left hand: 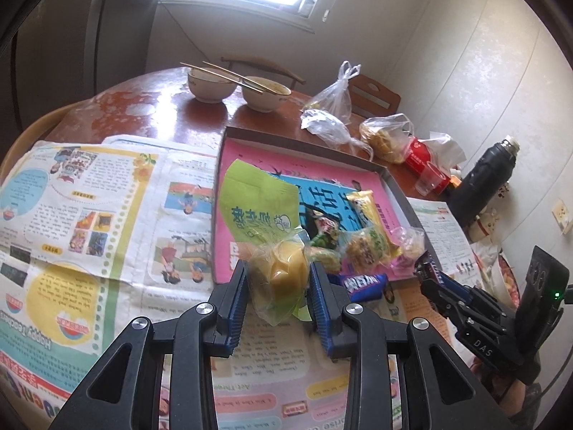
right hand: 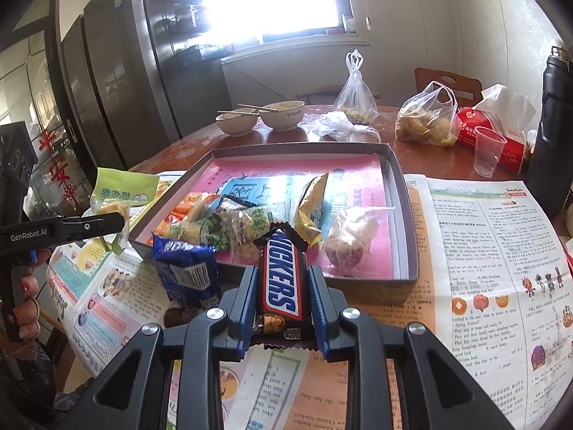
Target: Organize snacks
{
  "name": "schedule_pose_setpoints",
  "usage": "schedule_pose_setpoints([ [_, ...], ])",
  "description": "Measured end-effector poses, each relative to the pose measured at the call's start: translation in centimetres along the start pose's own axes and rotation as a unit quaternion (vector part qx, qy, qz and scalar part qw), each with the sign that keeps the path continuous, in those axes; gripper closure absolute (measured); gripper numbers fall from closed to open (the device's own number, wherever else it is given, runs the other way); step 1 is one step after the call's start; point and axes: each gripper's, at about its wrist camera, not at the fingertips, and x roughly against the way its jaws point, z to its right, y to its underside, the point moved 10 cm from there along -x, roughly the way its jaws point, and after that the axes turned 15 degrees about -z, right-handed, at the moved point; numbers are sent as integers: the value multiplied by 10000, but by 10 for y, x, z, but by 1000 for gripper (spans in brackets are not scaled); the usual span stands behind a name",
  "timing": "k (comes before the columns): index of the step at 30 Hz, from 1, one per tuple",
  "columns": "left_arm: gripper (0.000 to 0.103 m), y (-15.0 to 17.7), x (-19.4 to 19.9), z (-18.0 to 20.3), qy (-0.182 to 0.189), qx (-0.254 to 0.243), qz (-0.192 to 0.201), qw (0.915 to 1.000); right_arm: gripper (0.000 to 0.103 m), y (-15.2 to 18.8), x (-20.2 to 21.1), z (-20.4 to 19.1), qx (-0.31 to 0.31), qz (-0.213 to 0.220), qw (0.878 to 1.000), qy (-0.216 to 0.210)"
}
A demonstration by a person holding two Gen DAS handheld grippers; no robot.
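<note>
Carrying two snacks: left gripper [left hand: 277, 279] clamping the green-topped cake packet [left hand: 283, 272], right gripper [right hand: 283, 299] clamping the Snickers bar [right hand: 281, 279]. Several snacks already lying in the box [right hand: 401, 193]; blue Oreo packet [right hand: 186, 272] waiting outside.

The left claw [left hand: 277, 279] is matt black plastic with ribbed blue pads [left hand: 239, 304] and bright metal pivot screws. It grips a clear, crinkled plastic wrapper [left hand: 283, 276] with a matt green paper-like header. The right claw [right hand: 283, 304], of the same finish, clamps a glossy brown foil-look candy bar [right hand: 281, 279]. The blue snack packet [right hand: 186, 268] is shiny film. The box [right hand: 401, 215] is matt grey cardboard; its pink lining is glossy printed paper. The worktop [left hand: 150, 104] is lacquered reddish wood, worn and blotched, and is covered with matt printed newspaper [right hand: 483, 251]. The bowls [left hand: 211, 86] are glazed ceramic. The cup [right hand: 489, 156] is clear plastic. The flask [left hand: 483, 179] is matt dark.
</note>
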Motion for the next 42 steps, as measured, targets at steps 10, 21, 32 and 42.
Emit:
schedule_pose_setpoints([
  [10,69,-16,-8,-10,-69,63,-78,9999,74,-20,-5,6,-111,-8,9999,-1],
  [21,69,-27,-23,-12,-60,6,-242,9997,74,-37,-11,12,-197,-13,9998,69],
  [32,69,-34,-34,-12,-37,-79,-408,9991,74,-52,-19,12,-274,-26,9996,88],
  [42,68,-35,-42,-11,-49,-181,-539,9984,74,-59,-26,10,-340,-41,9994,70],
])
